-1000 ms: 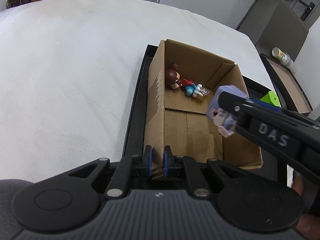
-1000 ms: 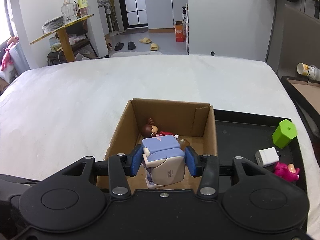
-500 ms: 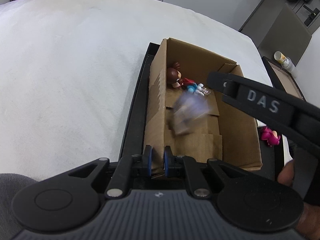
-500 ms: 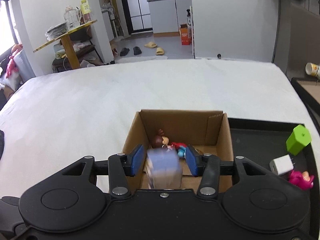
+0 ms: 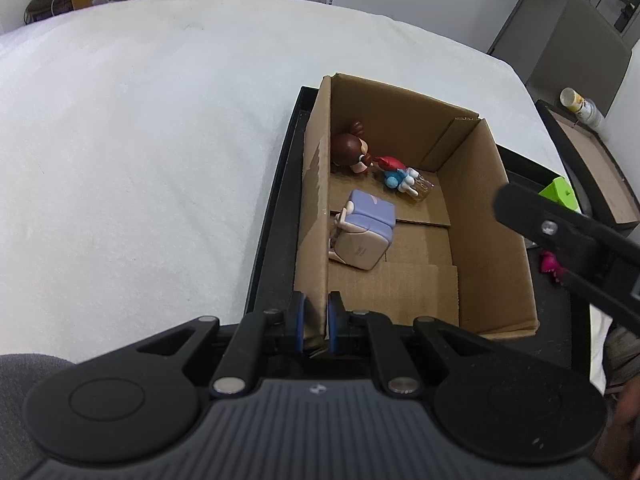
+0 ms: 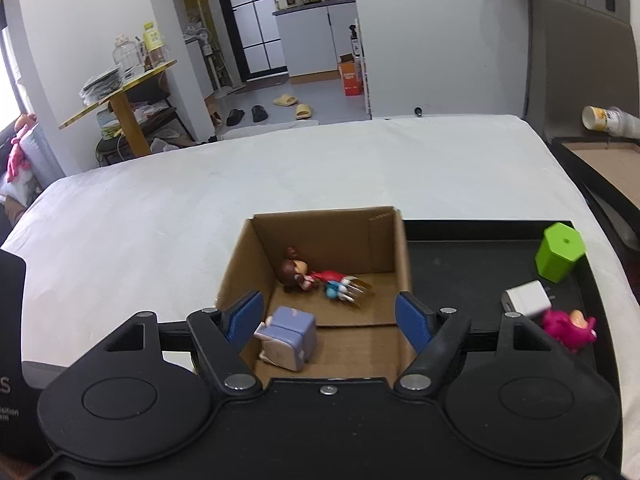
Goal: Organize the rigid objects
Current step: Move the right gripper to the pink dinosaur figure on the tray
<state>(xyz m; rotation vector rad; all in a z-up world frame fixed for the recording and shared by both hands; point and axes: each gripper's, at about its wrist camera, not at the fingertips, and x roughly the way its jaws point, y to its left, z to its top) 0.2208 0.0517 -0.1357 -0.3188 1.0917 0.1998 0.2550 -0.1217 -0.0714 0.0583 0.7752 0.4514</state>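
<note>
White walls (image 6: 440, 40), grey floor (image 6: 316, 92). At ten o'clock, wooden side table (image 6: 120, 92) stacked with plates and bottles. At twelve, kitchen counter (image 6: 316, 4) beyond a dark-framed glass door (image 6: 252, 20). Slippers (image 6: 292, 105) scattered below.

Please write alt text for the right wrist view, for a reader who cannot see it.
The right gripper hangs open above a cardboard box that holds a purple cube toy and a brown-haired figurine. Right of the box, a black tray holds a green block, white charger and pink toy.
</note>
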